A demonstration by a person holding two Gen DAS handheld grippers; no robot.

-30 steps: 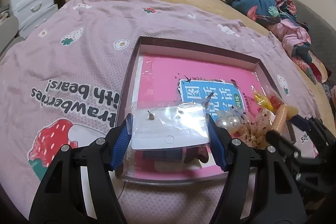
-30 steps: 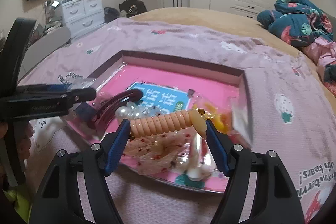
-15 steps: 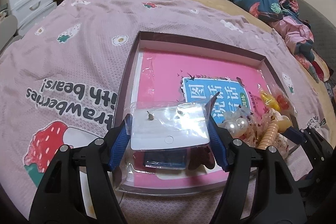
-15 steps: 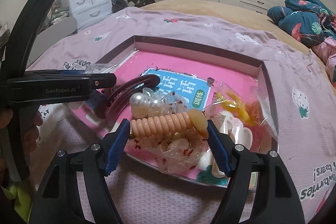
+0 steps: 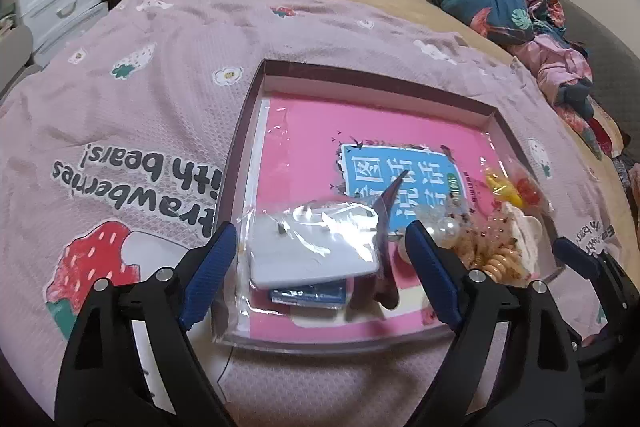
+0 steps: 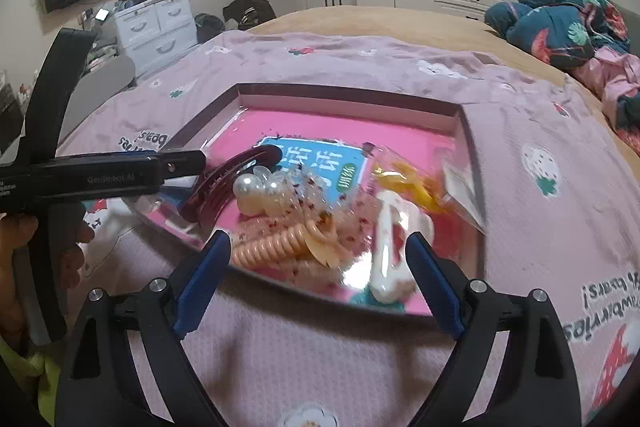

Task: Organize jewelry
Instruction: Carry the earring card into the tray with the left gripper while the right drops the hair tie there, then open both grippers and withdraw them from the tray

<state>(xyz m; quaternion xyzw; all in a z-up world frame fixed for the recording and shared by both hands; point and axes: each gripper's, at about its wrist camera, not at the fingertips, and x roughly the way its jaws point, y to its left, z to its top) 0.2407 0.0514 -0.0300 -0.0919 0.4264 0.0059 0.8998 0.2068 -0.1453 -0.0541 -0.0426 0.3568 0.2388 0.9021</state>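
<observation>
Left wrist view: left gripper [image 5: 322,251] stands with its blue pads [image 5: 208,279] apart, and the clear bag with a white earring card [image 5: 316,251] lies between them, no longer pinched. Whether the pads touch the bag cannot be told. The card lies tilted, long axis running left to right, at the near left corner of the tray [image 5: 384,75]. It is white with small dark studs; the glare on the plastic hides detail. Under it a dark blue packet [image 5: 308,295] shows only its near edge. Just right of it, the dark red hair clip [image 5: 386,227] lies curved, its long axis running near to far and its pointed tip toward the far edge; its near end is blurred. The tray holds a pink book with a blue label [image 5: 400,183] and sits on a lilac bedspread [image 5: 120,131].

Right wrist view: right gripper [image 6: 318,267] is open, its pads [image 6: 204,279] clear of the peach spiral hair tie [image 6: 276,243], which lies dropped near the tray's near edge, long axis left to right, on a clear speckled bag [image 6: 332,223]. Pearl beads [image 6: 256,191] rest just beyond it. To the right a white clip [image 6: 390,247] lies near to far, motion-blurred. A bag of yellow pieces [image 6: 408,183] sits at the right edge, its contents indistinct.
</observation>
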